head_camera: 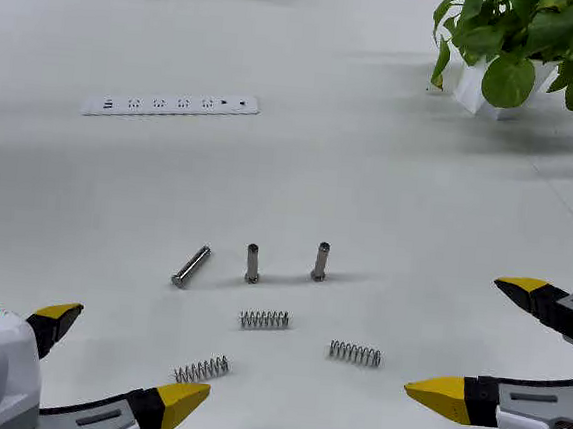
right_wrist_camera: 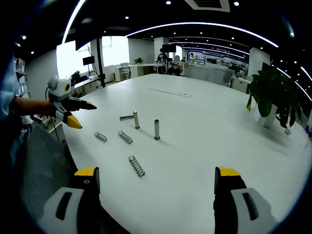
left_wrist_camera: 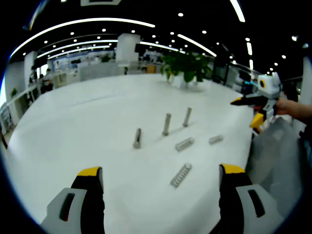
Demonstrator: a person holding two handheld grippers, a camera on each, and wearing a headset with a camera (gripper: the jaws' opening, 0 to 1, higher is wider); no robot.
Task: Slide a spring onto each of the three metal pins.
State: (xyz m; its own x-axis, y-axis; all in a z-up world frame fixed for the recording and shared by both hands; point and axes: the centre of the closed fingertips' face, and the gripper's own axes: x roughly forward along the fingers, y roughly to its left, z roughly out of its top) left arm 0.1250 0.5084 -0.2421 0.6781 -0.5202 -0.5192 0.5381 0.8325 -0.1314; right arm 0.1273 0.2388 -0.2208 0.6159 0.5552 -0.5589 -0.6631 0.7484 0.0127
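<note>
on the white table, near the middle of the head view, three metal pins sit in a loose row, all apart from one another: the lying pin rests on its side at the nine o'clock end, the middle pin stands upright, and the end pin stands upright at the three o'clock end. at six o'clock of the pins three springs lie flat on the table, none on a pin: the centre spring just below the middle pin, the right spring toward four o'clock, and the left spring toward seven o'clock, nearest the person. the left gripper hovers at seven o'clock of the row, its yellow-tipped jaws spread wide and holding nothing, with the left spring just beside one jaw tip. the right gripper hangs at four o'clock, well apart from the pins, its jaws likewise spread and empty. a white power strip lies at eleven o'clock of the pins, well apart, and a potted plant stands at two o'clock. in the left gripper view the left spring lies ahead between the jaw tips, and a hand holds the right gripper at three o'clock.
</note>
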